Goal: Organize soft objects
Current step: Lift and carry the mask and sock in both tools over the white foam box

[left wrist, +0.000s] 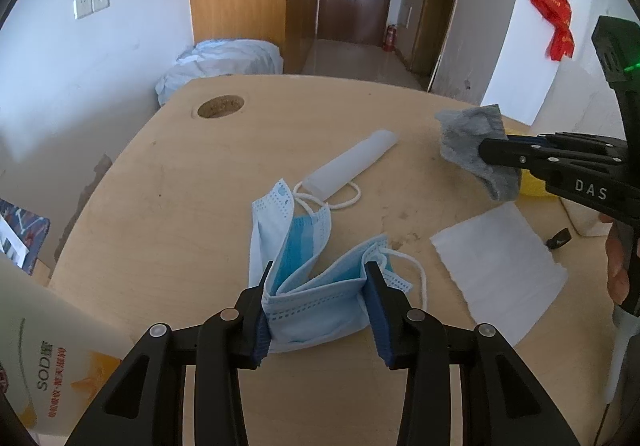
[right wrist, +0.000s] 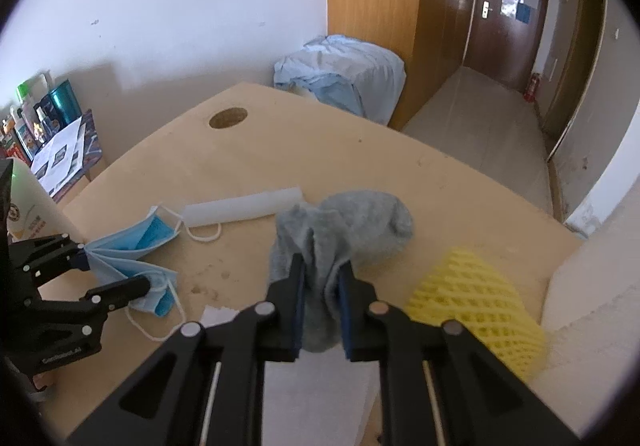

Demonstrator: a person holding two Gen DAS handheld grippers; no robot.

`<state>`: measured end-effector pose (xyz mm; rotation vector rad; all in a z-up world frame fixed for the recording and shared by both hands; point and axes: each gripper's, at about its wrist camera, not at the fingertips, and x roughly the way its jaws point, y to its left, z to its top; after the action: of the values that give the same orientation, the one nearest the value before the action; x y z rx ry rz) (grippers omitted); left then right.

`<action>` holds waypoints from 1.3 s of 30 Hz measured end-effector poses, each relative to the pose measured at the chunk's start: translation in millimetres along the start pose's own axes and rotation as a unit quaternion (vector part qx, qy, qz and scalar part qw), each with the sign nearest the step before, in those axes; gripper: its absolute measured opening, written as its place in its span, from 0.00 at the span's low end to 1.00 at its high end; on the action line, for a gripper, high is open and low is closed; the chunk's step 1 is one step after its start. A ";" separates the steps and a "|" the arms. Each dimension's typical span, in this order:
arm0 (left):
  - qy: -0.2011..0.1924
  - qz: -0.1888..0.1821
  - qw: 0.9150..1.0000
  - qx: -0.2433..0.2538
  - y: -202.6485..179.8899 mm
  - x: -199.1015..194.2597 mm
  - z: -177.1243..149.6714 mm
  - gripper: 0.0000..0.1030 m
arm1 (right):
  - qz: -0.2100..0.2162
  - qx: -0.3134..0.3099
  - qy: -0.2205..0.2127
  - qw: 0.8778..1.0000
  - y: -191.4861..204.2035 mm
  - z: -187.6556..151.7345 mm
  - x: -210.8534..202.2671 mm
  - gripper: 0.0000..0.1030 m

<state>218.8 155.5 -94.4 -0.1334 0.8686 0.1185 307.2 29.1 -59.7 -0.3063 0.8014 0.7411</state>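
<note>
- The left gripper (left wrist: 318,308) has its jaws clamped on a crumpled blue face mask (left wrist: 304,266) low over the wooden desk (left wrist: 160,206); the fold between the pads hides how much of the mask is pinched.
- The right gripper (right wrist: 322,306) has its jaws closed on a grey sock (right wrist: 344,230), whose lower end hangs out of sight behind the fingers.
- A translucent tube (left wrist: 352,162) lies beyond the mask, touching one ear loop.
- A white paper sheet (left wrist: 504,266) lies flat, partly covered by the right gripper.
- A yellow foam net (right wrist: 476,302) is blurred and cut off.
- A lotion bottle (left wrist: 52,346) is cropped at the left edge.
</note>
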 end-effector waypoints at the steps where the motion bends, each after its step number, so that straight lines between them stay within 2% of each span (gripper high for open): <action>1: -0.003 0.001 1.000 0.001 -0.3 -1.9 -0.3 0.41 | 0.002 0.003 -0.004 1.000 -1.0 1.3 -2.1 0.17; 11: -0.039 0.002 0.999 0.017 -10.7 -34.2 1.8 0.40 | 0.005 0.010 -0.050 0.999 2.2 2.8 -45.0 0.17; 19: -0.079 -0.005 0.997 0.027 -27.0 -77.5 5.9 0.40 | 0.002 0.022 -0.083 0.996 2.4 -5.5 -88.9 0.17; 29: -0.136 -0.026 0.989 0.058 -66.3 -138.2 14.4 0.40 | -0.016 0.041 -0.146 0.988 -1.2 -17.8 -159.0 0.17; 39: -0.172 -0.069 0.978 0.094 -111.6 -164.3 25.2 0.40 | -0.055 0.067 -0.187 0.979 -15.0 -39.8 -203.9 0.17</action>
<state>150.2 41.6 55.3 0.0057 0.5193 -0.0695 201.4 -100.3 64.7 -0.0835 0.4703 0.6136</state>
